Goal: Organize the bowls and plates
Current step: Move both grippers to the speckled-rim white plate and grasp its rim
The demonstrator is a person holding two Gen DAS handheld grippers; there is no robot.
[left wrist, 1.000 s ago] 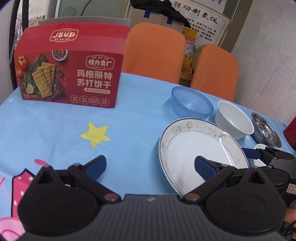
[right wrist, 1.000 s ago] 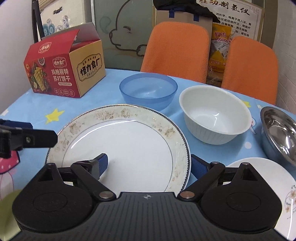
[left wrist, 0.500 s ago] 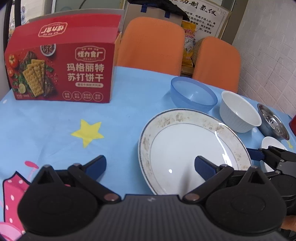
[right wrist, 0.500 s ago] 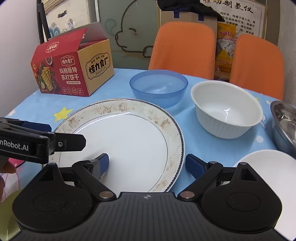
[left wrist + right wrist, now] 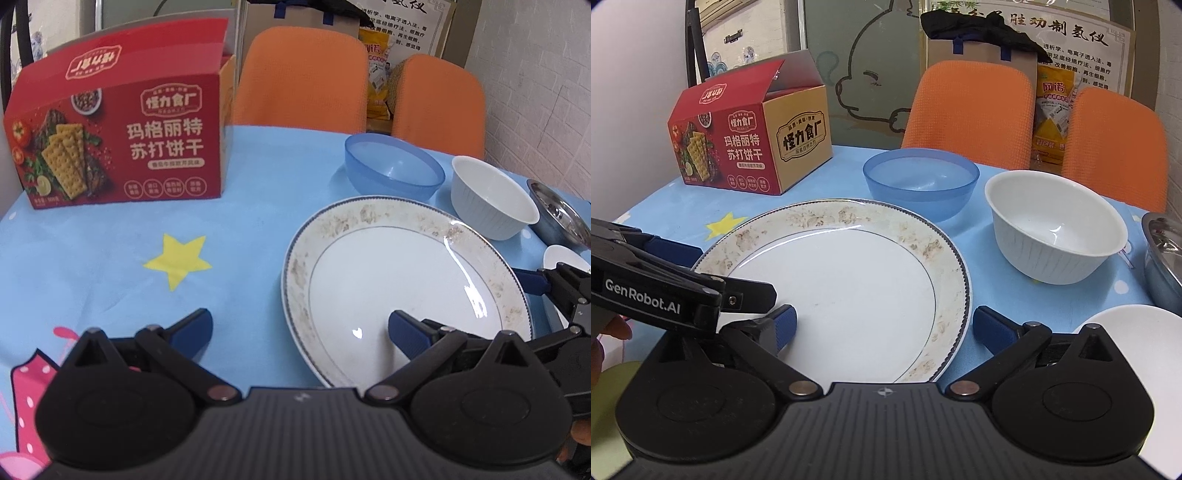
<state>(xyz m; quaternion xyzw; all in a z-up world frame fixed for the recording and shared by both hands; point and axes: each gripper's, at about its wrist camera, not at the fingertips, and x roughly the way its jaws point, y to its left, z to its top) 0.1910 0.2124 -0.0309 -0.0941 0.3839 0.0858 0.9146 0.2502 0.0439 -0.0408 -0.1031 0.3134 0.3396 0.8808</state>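
A large white plate with a worn patterned rim (image 5: 399, 280) (image 5: 849, 280) lies on the blue tablecloth. Behind it stand a blue plastic bowl (image 5: 393, 168) (image 5: 921, 181), a white ribbed bowl (image 5: 491, 197) (image 5: 1052, 230) and a steel bowl (image 5: 557, 218) (image 5: 1163, 254). A small white plate (image 5: 561, 256) (image 5: 1134, 328) lies at the right. My left gripper (image 5: 299, 328) is open, straddling the large plate's left rim. My right gripper (image 5: 882, 326) is open, straddling its right rim. Both hold nothing.
A red cracker box (image 5: 118, 136) (image 5: 750, 136) with open flaps stands at the back left of the table. Two orange chairs (image 5: 303, 77) (image 5: 971, 107) stand behind the table. The left gripper's body (image 5: 665, 288) crosses the right wrist view at the left.
Both grippers have moved in toward the large plate, so it now lies between each pair of open fingers. The left gripper reaches further into the right wrist view.
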